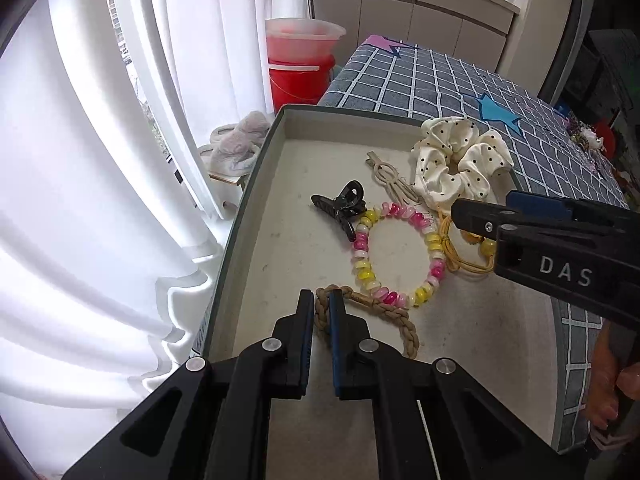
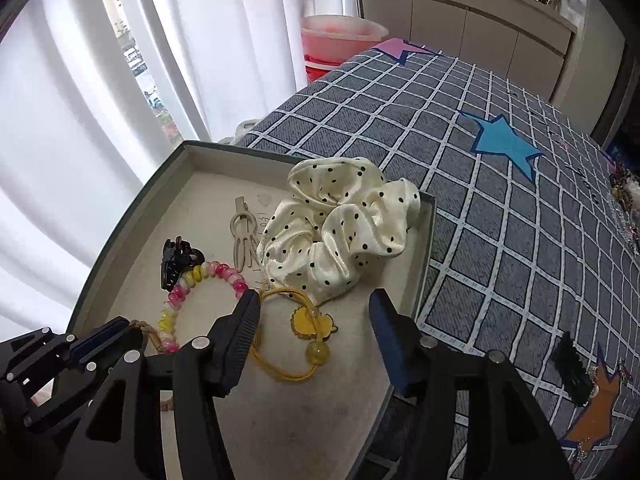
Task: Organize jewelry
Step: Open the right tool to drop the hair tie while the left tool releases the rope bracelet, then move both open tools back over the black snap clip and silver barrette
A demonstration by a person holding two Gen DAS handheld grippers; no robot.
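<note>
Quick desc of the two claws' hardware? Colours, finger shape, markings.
Both are matte black plastic with angular linkage arms and silver round pivot pins. The left claw has straight flat fingers with dark blue ribbed pads. The right claw is built the same; its side reads "DAS" in pale letters in the left wrist view. No cables or sleeves visible.

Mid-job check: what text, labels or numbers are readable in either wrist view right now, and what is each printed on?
"DAS": white letters on the side of the right gripper, seen in the left wrist view.
Faint dark marks on the tray floor beside the beige hair clip, right wrist view: too small and blurred to read.
Print on the tray's outer wall, left wrist view: too blurred to read.
No other text is legible.
</note>
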